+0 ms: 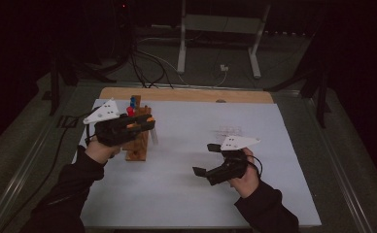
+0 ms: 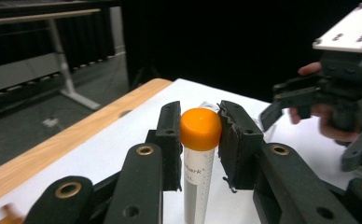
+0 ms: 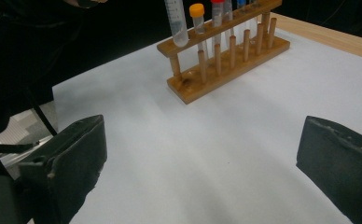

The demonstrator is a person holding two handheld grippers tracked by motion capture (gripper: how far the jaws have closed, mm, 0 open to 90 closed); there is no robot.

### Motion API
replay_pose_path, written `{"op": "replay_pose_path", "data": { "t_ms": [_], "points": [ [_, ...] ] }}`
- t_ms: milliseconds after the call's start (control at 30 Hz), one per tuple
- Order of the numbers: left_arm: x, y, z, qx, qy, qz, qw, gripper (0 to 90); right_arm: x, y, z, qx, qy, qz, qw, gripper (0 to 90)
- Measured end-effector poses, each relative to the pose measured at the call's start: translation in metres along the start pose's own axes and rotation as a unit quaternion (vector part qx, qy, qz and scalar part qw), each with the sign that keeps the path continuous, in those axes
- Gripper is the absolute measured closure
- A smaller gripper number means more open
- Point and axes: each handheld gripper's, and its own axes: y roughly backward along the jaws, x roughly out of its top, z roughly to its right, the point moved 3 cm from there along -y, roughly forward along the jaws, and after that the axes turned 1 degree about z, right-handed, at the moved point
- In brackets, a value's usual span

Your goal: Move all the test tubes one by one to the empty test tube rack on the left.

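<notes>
Your left hand-held gripper clamps the orange-capped tube upright, with the wooden rack directly beneath at centre-left; your right hand-held gripper gapes empty.

A wooden rack stands on the white surface. In it sit an orange-capped tube, a red-capped tube beside that, and a blue-capped tube farthest along.
</notes>
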Motion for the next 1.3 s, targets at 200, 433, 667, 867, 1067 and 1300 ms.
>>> {"op": "replay_pose_path", "data": {
  "t_ms": [200,433,667,867,1067,1300],
  "points": [
    [-0.004,0.02,-0.012,0.027,0.007,0.001,0.9996,72.1,0.001,0.001,-0.001,0.001,0.004,0.003,1.0,1.3],
    [-0.016,0.038,-0.024,0.059,0.015,-0.008,0.9981,72.1,0.0,-0.001,-0.002,0.005,0.004,0.0,1.0,1.3],
    [-0.031,0.041,-0.041,0.086,0.025,-0.013,0.9959,72.1,0.0,-0.001,-0.003,0.009,0.007,-0.002,0.9999,1.4],
    [-0.042,0.036,-0.055,0.106,0.035,-0.014,0.9936,72.1,0.0,-0.002,-0.004,0.011,0.009,-0.002,0.9999,1.4],
    [-0.058,0.029,-0.065,0.119,0.052,-0.019,0.9913,72.1,0.0,-0.001,-0.005,0.013,0.011,-0.003,0.9999,1.4],
    [-0.078,0.022,-0.065,0.12,0.058,-0.036,0.9905,72.1,0.0,0.0,-0.004,0.014,0.01,0.0,0.9998,1.4]
  ]
}}
